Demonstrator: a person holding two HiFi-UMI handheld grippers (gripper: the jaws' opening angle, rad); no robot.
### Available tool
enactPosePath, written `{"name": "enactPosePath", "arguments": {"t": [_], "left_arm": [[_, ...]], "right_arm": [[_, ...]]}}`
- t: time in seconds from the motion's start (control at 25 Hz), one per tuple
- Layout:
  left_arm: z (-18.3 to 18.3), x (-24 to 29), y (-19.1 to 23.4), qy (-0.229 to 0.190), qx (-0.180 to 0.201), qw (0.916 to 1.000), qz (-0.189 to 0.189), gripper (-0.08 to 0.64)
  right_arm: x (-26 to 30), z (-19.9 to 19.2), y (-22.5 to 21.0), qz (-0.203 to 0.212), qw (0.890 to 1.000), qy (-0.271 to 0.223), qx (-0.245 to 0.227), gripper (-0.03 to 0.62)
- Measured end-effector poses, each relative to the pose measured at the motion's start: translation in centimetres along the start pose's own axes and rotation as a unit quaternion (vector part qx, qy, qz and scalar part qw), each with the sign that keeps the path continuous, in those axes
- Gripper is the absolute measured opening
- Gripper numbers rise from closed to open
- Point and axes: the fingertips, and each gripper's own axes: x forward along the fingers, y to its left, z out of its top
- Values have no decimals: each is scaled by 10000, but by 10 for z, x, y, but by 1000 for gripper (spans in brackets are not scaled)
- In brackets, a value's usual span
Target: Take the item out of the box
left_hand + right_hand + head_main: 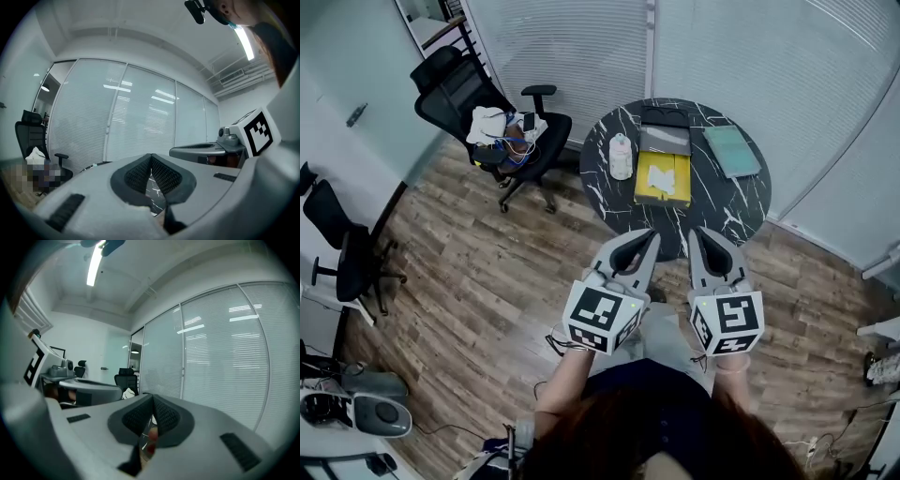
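Observation:
A yellow box (662, 178) lies open on the round black marble table (742, 206), its grey lid (664, 140) folded back behind it. A white item (668, 183) rests inside the box. Both grippers hang in the air short of the table's near edge, pointing toward it. My left gripper (651, 236) (151, 157) is shut with nothing between its pads. My right gripper (697, 234) (153, 398) is also shut and empty, just right of the left one. Through each gripper's jaws only a sliver of the marble top (154, 188) shows.
A white canister (621, 156) stands left of the box and a teal notebook (732, 150) lies to its right. A black office chair (492, 122) with clothes stands left of the table. Blinded glass walls (769, 56) close off the back. Wooden floor (478, 281) lies below.

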Motion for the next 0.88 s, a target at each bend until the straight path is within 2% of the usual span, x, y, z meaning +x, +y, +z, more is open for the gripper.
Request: {"name": "enactPosePath", "arguments": {"t": [0.48,0.88], "left_arm": [[10,37,21,-24,137,9999,34,26],[14,75,45,43,122,9999,10,26]], "right_arm": [[36,2,-30,6,9999,-10,-165,25],[81,-2,-49,77,9991,201,-356,25]]}}
